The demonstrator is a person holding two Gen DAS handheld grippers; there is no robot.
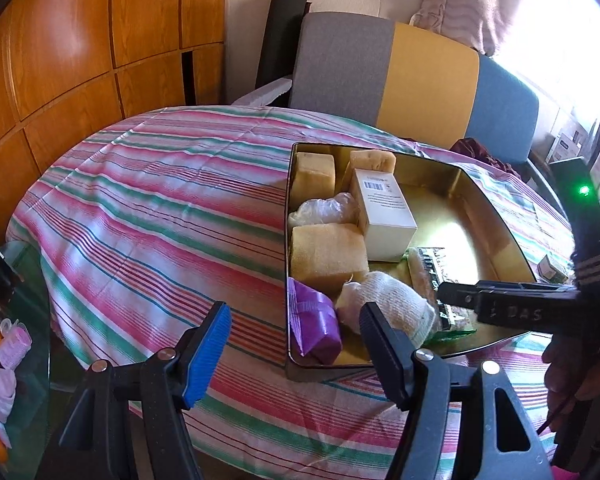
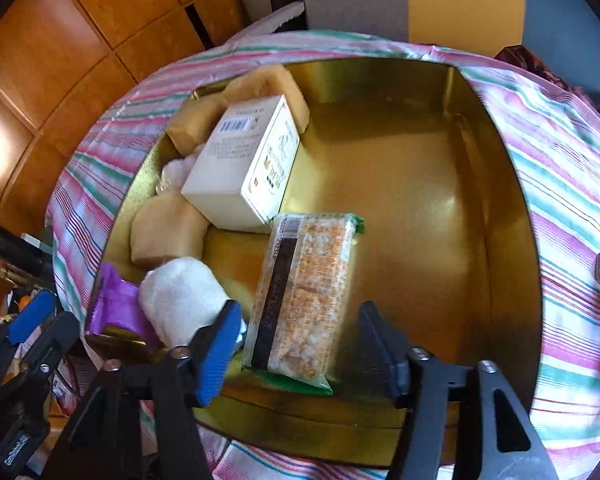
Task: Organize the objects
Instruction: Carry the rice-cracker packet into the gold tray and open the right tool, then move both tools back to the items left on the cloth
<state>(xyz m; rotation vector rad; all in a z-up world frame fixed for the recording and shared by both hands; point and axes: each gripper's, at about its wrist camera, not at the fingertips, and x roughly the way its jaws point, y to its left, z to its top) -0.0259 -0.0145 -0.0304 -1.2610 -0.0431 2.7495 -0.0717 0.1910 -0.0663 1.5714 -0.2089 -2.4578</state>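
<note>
With right claw (image 2: 296, 344) released over the cracker pack (image 2: 304, 292) in the gold tin (image 2: 512, 216), packing continues; left claw (image 1: 296, 354) released, fetch next item.

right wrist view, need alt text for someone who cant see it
The open right gripper hovers over a gold tin on a striped tablecloth, with a clear-wrapped cracker packet lying between its fingers. On the tin's left side sit a white carton, tan sponge-like blocks, a white cloth roll and a purple packet.
</note>
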